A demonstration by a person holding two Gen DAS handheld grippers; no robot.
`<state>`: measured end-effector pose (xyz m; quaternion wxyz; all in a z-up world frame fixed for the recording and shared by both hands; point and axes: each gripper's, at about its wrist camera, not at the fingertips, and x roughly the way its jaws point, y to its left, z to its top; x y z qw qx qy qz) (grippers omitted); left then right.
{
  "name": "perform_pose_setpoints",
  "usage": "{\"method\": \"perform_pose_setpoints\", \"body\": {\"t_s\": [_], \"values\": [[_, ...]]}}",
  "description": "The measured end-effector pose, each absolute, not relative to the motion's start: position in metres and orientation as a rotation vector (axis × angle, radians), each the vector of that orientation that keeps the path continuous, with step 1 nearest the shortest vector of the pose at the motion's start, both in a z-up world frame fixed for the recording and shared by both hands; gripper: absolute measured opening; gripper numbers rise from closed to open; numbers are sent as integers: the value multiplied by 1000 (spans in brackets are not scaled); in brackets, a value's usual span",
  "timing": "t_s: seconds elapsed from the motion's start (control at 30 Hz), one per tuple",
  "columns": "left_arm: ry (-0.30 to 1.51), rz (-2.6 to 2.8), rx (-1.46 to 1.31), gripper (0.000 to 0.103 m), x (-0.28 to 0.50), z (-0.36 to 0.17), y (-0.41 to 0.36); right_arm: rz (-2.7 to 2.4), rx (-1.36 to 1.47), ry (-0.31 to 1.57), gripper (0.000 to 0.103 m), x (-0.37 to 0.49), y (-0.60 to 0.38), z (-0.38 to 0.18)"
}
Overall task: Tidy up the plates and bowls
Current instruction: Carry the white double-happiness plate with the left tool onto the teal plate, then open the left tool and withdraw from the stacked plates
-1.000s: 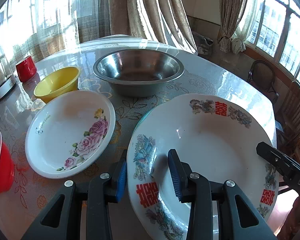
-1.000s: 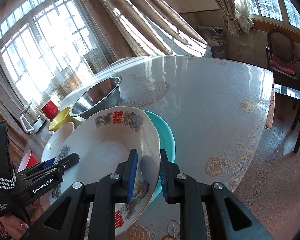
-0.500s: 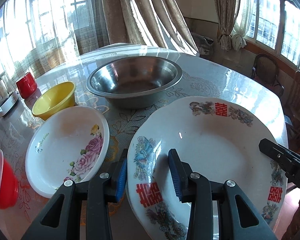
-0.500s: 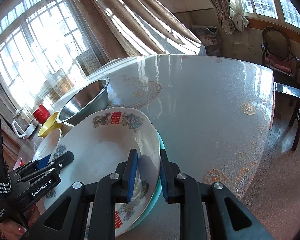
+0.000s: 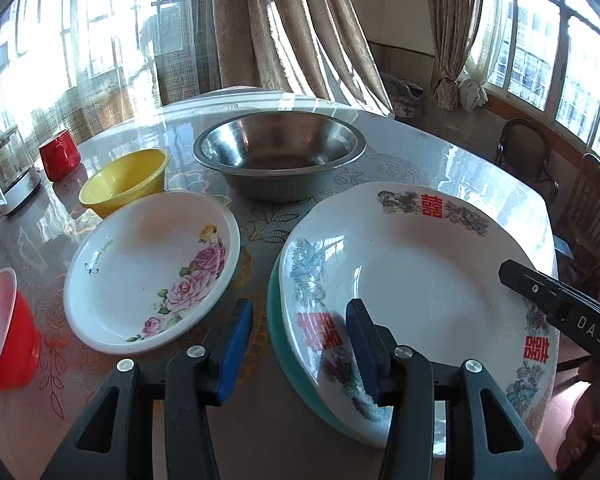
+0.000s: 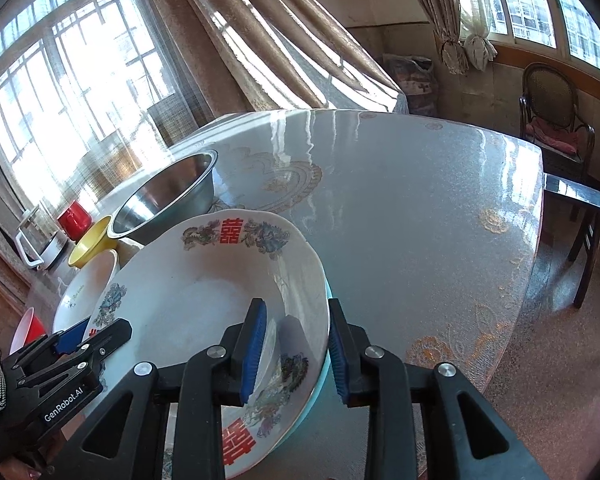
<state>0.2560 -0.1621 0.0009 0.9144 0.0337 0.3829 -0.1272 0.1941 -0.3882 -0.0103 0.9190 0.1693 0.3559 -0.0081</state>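
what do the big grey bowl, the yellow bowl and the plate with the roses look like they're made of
Grey bowl: metal, likely stainless steel; brushed silver, mirror-like glints. Yellow bowl: probably plastic; even opaque colour, soft dull sheen. Rose plate: glazed ceramic or possibly melamine; glossy white with printed flowers, can't tell which.
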Motion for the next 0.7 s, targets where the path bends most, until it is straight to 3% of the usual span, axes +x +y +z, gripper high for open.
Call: {"method": "perform_pose_setpoints", "body": {"t_s": [0.27, 0.7], "values": [[730, -241, 3, 61, 223, 13, -126, -40, 372, 706, 34, 180, -388, -5], [717, -100, -42, 63, 195, 5, -73, -60, 378, 685, 35, 150, -376, -1]]}}
